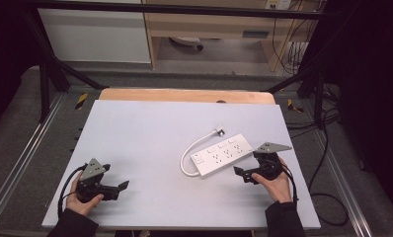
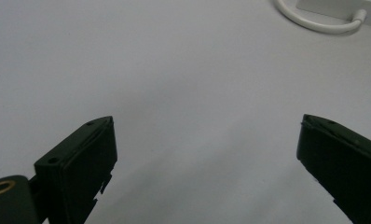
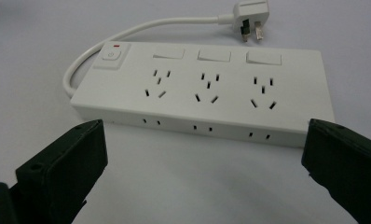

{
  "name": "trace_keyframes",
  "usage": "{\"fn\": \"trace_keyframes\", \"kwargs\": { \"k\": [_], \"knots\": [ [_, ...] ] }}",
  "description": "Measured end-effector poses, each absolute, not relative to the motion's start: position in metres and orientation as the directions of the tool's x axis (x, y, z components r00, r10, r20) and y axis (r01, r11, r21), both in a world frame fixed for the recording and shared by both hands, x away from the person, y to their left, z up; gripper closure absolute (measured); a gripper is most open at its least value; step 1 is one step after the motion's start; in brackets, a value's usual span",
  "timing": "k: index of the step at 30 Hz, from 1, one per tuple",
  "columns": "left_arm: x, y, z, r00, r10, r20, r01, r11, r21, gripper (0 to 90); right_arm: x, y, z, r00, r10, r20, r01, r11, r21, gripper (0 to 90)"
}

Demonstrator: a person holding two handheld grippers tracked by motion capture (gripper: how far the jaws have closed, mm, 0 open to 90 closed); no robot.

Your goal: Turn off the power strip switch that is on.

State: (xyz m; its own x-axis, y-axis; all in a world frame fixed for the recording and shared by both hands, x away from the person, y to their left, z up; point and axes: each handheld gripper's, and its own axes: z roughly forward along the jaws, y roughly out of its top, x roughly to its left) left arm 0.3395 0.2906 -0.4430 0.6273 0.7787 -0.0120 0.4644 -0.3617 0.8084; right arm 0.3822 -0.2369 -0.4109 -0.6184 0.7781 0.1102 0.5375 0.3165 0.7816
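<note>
we're at the approach: right gripper (image 3: 204, 154) jaws wide apart, empty, just short of the power strip (image 3: 207, 88) lying flat right of table centre. left gripper (image 2: 204, 154) apart, idle. next likely: close in squarely.

Grey-topped table (image 1: 135, 128) on grey carpet (image 1: 17, 123) (wooden shelving (image 1: 209, 24) behind)

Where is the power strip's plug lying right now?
In the high view the plug lies on the table right of centre, just behind the power strip, with its cord looping round the strip's left end.
</note>
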Motion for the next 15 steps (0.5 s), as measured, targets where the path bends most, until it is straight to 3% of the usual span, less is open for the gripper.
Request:
{"fn": "trace_keyframes", "kwargs": {
  "k": [15],
  "knots": [
    [0.339, 0.29, -0.443, 0.627, 0.779, -0.009, 0.466, -0.365, 0.806, 4.7, 0.362, -0.265, -0.436, -0.616, 0.777, 0.13, 0.568, 0.324, 0.757, 0.6]
  ]
}}
